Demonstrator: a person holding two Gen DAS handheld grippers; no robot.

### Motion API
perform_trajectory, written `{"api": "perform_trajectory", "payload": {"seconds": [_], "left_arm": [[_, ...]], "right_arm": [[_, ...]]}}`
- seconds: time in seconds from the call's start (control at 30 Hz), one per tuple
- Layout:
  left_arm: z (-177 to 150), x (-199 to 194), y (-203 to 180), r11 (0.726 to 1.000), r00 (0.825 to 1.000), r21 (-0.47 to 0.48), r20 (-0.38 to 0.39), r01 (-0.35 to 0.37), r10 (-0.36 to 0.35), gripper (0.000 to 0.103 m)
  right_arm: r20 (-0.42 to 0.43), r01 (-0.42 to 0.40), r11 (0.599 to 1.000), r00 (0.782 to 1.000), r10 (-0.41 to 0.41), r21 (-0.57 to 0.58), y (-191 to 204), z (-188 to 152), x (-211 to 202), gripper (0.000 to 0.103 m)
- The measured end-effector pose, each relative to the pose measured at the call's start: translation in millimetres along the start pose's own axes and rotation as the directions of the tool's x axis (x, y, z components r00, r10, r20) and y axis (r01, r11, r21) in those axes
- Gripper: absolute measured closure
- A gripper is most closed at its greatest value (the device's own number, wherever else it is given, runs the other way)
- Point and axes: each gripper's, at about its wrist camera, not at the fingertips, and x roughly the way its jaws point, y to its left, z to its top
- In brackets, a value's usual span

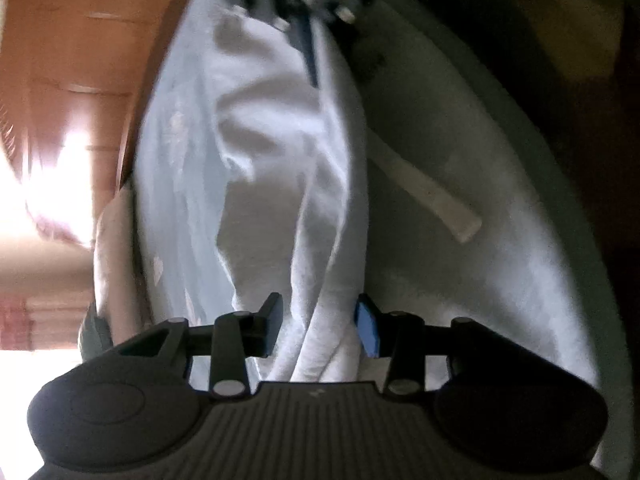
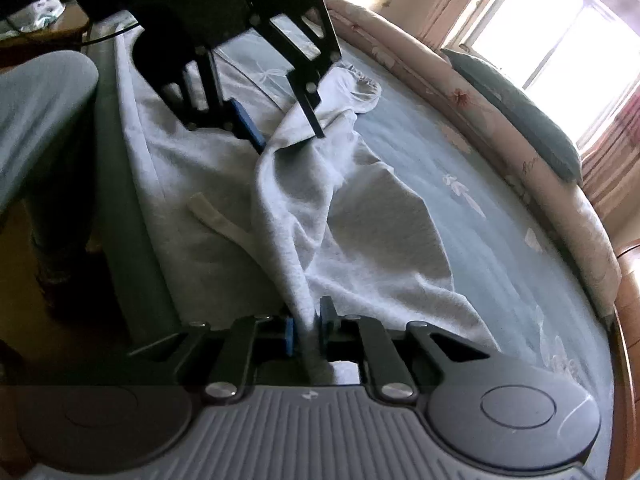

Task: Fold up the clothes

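Note:
A light grey sweat garment lies rumpled on a bed, with a cream drawstring on top of it. My right gripper is shut on a raised fold of that cloth at the near edge. Farther along the same ridge, my left gripper stands open with the fold passing loosely between its fingers. In the left wrist view the garment runs up the middle, and the left gripper straddles a ridge of it with gaps on both sides. The right gripper shows blurred at the top, and the drawstring lies to the right.
The bed has a pale blue patterned sheet. A rolled pink floral quilt and a grey-blue pillow lie along its far side. A person's leg in grey trousers stands at the left. A bright window is beyond.

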Motion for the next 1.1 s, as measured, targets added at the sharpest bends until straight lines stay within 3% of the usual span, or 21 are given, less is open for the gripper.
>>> {"api": "perform_trajectory", "payload": {"seconds": [0.2, 0.4, 0.57, 0.67, 0.77, 0.93, 1.1], "left_arm": [[5, -1, -1, 0.980, 0.992, 0.155, 0.015, 0.122, -0.126, 0.074], [5, 4, -12, 0.929, 0.976, 0.299, -0.044, 0.217, -0.214, 0.072], [2, 30, 3, 0.902, 0.957, 0.323, -0.128, 0.288, -0.260, 0.070], [-1, 40, 9, 0.895, 0.946, 0.308, -0.156, 0.321, -0.286, 0.075], [-2, 39, 5, 0.895, 0.955, 0.340, -0.173, 0.288, -0.242, 0.094], [-5, 21, 6, 0.929, 0.973, 0.310, -0.166, 0.203, -0.158, 0.097], [-10, -16, 19, 0.972, 0.984, 0.200, -0.153, 0.123, -0.093, 0.098]], "right_arm": [[0.005, 0.003, 1.000, 1.000, -0.003, 0.008, -3, 0, 3, 0.089], [0.014, -0.003, 1.000, 1.000, 0.003, 0.026, -6, -3, 4, 0.088], [0.030, -0.006, 0.998, 1.000, 0.004, 0.060, -8, -5, 4, 0.088], [0.037, -0.009, 0.997, 0.999, 0.006, 0.075, -8, -7, 3, 0.088], [0.045, -0.011, 0.997, 0.999, 0.007, 0.082, -9, -9, 2, 0.088], [0.057, -0.013, 0.997, 0.998, 0.009, 0.079, -9, -9, 0, 0.088], [0.069, -0.019, 0.997, 0.998, 0.015, 0.069, -9, -7, -7, 0.089]]}}
